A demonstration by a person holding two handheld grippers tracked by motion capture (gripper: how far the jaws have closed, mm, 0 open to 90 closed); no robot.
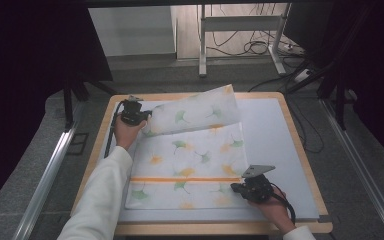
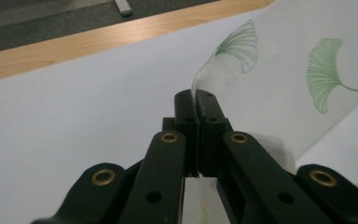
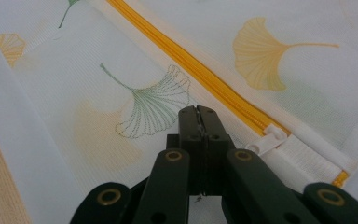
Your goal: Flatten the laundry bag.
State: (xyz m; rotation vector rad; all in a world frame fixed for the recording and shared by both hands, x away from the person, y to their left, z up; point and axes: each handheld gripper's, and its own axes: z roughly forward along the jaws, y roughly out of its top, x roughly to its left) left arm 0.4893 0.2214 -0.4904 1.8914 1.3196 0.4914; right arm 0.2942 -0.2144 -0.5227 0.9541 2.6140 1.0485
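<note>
One mesh laundry bag [image 1: 190,165] printed with ginkgo leaves lies on the pale mat [image 1: 275,145], its far edge lifted and folded toward the middle. Bare mat stays open to its right. The left gripper [image 1: 147,116] pinches the raised far-left corner, jaws closed on the mesh. The right gripper [image 1: 236,188], jaws together, rests beside the orange zipper [image 3: 214,74] and its white pull [image 3: 268,138]; whether it grips fabric, I cannot tell.

A pale grey mat [image 1: 275,145] covers most of the wooden surface [image 1: 292,122], whose light wood edge shows around it. Beyond the surface, a white metal frame leg [image 1: 202,45] stands on the grey floor [image 1: 145,77] with black cables [image 1: 252,47] looped beside it. Metal rails [image 1: 50,172] run along the floor at each side.
</note>
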